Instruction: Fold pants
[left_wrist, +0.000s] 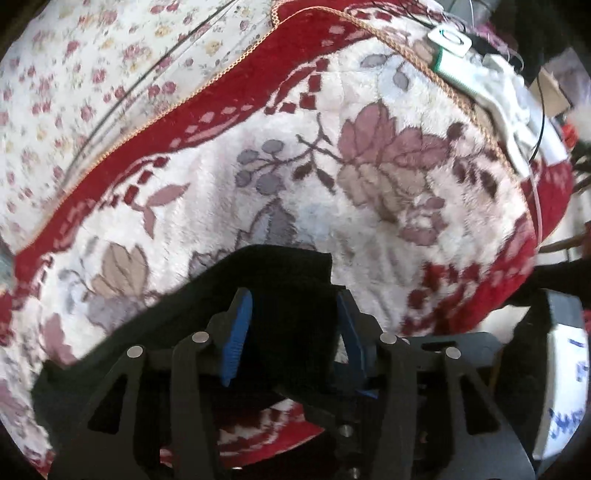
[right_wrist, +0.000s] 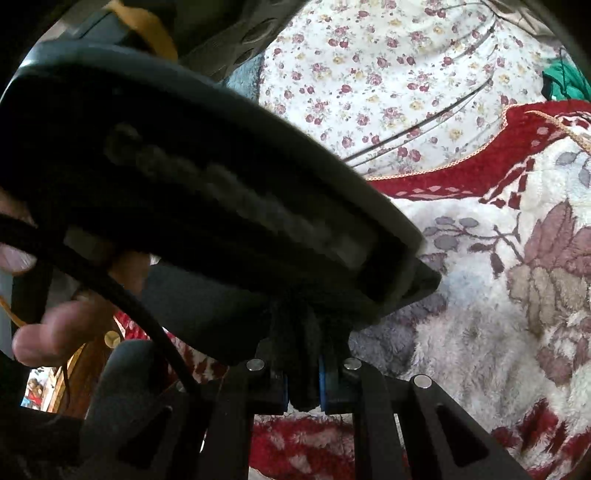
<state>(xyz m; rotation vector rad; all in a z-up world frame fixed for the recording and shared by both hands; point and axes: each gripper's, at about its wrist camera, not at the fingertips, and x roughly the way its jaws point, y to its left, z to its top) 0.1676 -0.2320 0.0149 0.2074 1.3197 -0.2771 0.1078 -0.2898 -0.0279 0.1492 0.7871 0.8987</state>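
My left gripper (left_wrist: 291, 314) pointed steeply down over the black fabric pants (left_wrist: 280, 273), which lay on the fluffy white blanket with its red border and leaf pattern (left_wrist: 369, 184). Its blue-padded jaws stood about half open with a fold of the dark cloth between them, the pads apparently clear of it, so I judged the cloth was lying loose there, not held.

My right gripper (right_wrist: 303, 384) was pinched nearly shut on a bunched bit of the same black pants (right_wrist: 295, 332), I think to keep that end from sliding while the other settled. The body of the left tool filled most of the right view, so how the rest of the garment lay I could not tell.
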